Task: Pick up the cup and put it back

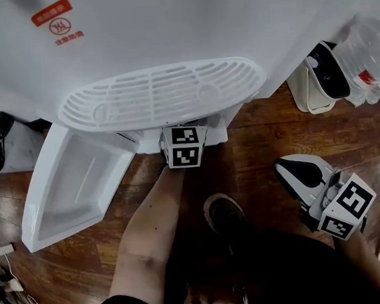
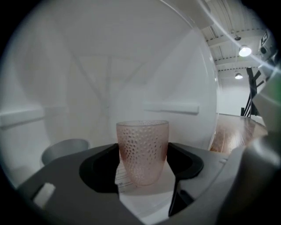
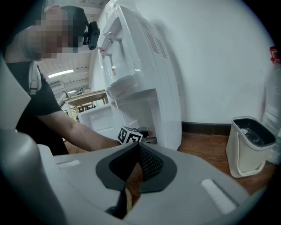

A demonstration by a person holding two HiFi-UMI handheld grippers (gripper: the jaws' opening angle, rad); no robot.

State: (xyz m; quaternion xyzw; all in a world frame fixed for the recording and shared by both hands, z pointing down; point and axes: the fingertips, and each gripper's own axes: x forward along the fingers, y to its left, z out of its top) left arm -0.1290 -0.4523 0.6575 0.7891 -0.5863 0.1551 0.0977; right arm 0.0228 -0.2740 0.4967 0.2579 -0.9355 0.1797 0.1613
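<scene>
A pink dimpled cup point(image 2: 142, 140) stands upright inside the white lower cabinet of the water dispenser point(image 1: 164, 23). My left gripper point(image 2: 143, 151) is shut on the cup, with a black pad against each side. In the head view only its marker cube point(image 1: 185, 146) shows, below the drip tray point(image 1: 161, 94); the jaws and the cup are hidden under the tray. My right gripper point(image 1: 292, 171) hangs over the wooden floor to the right, away from the dispenser. Its jaws point(image 3: 138, 149) are shut with nothing between them.
The cabinet door point(image 1: 73, 186) hangs open to the left. A white bin with a black liner point(image 1: 320, 78) and a large water bottle point(image 1: 371, 57) stand on the right by the wall. A person's shoe point(image 1: 224, 215) is on the floor between the grippers.
</scene>
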